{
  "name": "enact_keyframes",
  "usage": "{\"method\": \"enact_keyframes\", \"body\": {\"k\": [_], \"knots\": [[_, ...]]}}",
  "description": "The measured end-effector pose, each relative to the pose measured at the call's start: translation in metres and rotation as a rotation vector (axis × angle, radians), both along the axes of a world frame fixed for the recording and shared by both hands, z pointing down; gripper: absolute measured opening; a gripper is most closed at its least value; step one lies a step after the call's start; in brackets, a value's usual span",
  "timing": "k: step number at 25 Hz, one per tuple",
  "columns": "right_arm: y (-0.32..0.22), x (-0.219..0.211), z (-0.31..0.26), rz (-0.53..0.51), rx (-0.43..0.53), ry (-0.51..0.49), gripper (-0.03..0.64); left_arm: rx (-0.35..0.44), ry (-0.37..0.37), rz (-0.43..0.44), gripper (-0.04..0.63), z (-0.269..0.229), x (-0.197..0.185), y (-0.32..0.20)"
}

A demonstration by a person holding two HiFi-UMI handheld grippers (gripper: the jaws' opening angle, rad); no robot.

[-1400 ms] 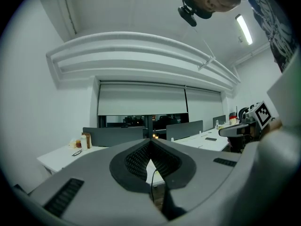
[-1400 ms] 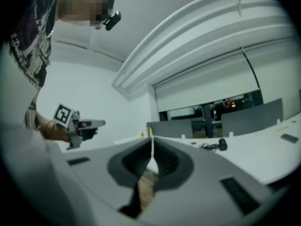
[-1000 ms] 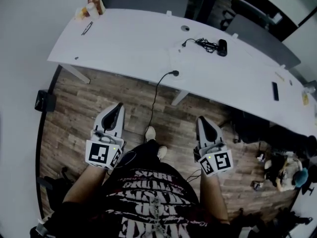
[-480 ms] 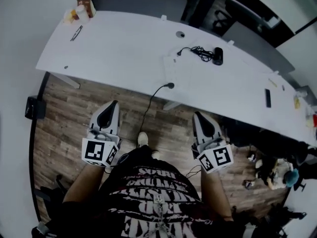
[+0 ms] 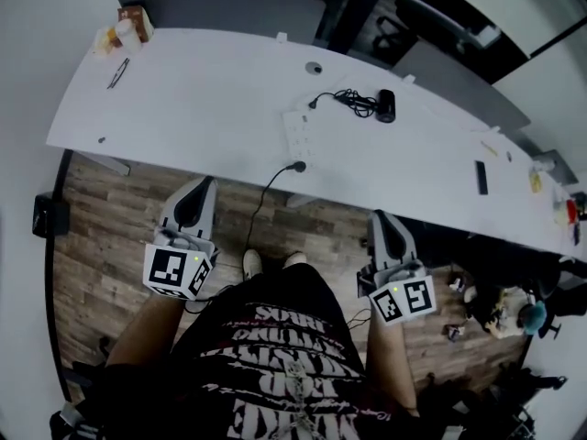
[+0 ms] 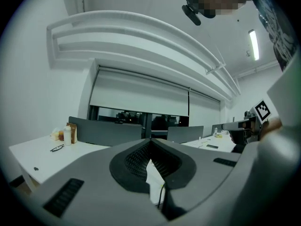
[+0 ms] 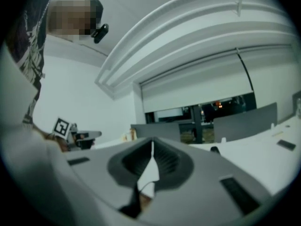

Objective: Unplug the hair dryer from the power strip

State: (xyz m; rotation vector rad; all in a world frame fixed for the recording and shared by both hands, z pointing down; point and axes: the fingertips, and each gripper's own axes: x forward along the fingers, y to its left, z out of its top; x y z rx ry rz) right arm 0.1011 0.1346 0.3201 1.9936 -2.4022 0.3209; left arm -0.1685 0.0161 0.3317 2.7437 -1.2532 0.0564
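A black hair dryer (image 5: 386, 105) lies on the long white table (image 5: 183, 99), its bundled cord (image 5: 353, 102) running left to a white power strip (image 5: 297, 133). From a plug-like end (image 5: 298, 166) at the table's front edge a black cable drops to the floor. My left gripper (image 5: 202, 187) is held level at the front edge, left of that cable, jaws shut and empty (image 6: 150, 141). My right gripper (image 5: 382, 218) hovers below the edge further right, also shut with nothing in it (image 7: 152, 147). Both are well short of the power strip.
Glasses (image 5: 117, 73) and a small box with bottles (image 5: 124, 27) sit at the table's far left, a phone (image 5: 481, 177) at its right. Grey chairs stand behind the table. A black box (image 5: 50, 216) lies on the wood floor at left, bags (image 5: 500, 310) at right.
Both grippers and the person have moved forward toward the table. The table edge and hanging cable now lie closer to the gripper tips. Both sets of jaws stayed shut.
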Motion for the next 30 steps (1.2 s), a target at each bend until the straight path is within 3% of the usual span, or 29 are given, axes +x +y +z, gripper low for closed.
{"method": "enact_keyframes", "body": {"k": [6,9,14,19,30], "knots": [[0.016,0.035,0.022,0.087,-0.029,-0.070,0.035,0.011,-0.067,0.053,0.025,0.015,0.028,-0.001],[0.016,0.039,0.026,0.101,-0.025,-0.103,0.035,0.020,-0.065,0.069,0.025,0.012,0.034,0.002],[0.011,0.032,0.019,0.087,0.001,-0.088,0.035,0.022,-0.052,0.072,0.025,0.004,0.035,-0.001],[0.002,0.025,0.008,0.061,0.015,-0.011,0.035,0.044,-0.045,0.057,0.025,-0.008,0.030,-0.008],[-0.026,0.010,-0.002,0.006,0.025,0.015,0.035,-0.002,-0.032,0.053,0.025,0.010,0.021,-0.017]]}}
